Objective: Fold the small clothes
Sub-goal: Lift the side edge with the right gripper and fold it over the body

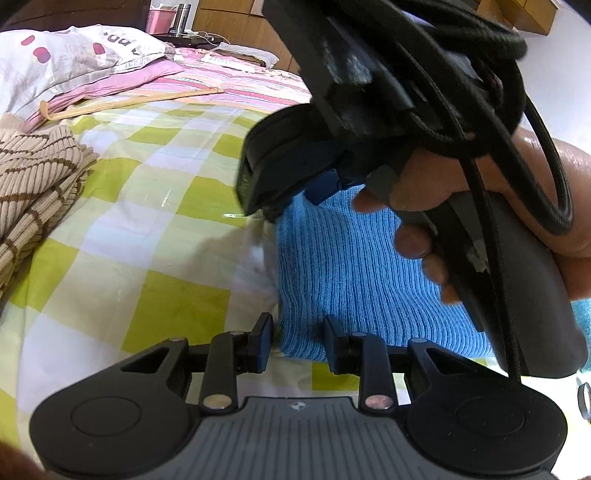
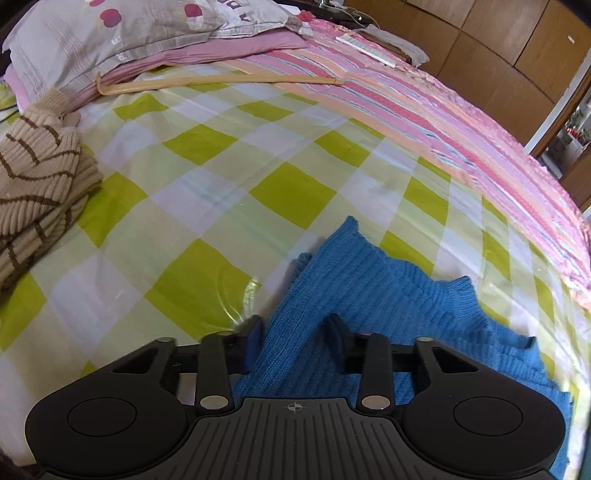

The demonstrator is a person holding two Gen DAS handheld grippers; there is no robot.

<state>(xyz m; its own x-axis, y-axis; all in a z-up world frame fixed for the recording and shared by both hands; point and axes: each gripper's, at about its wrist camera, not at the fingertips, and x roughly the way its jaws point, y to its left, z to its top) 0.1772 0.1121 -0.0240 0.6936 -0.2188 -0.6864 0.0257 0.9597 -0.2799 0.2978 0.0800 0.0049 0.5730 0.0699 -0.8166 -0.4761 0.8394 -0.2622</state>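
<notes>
A blue knit garment (image 1: pixel 343 273) lies flat on the green-and-white checked sheet (image 1: pixel 147 221). My left gripper (image 1: pixel 298 338) is open, its jaws straddling the garment's near left corner just above the cloth. The right gripper's body, held in a hand (image 1: pixel 443 206), fills the upper right of the left wrist view, above the garment. In the right wrist view the blue garment (image 2: pixel 369 295) lies with its sleeves folded across it. My right gripper (image 2: pixel 295 338) is open over the garment's left edge, gripping nothing.
A beige sweater with brown stripes (image 1: pixel 33 184) lies at the left, also in the right wrist view (image 2: pixel 33 184). A thin wooden stick (image 2: pixel 221 81) lies across the bed's far side. Pillows (image 2: pixel 129 29) and a pink striped blanket (image 2: pixel 461 122) lie beyond.
</notes>
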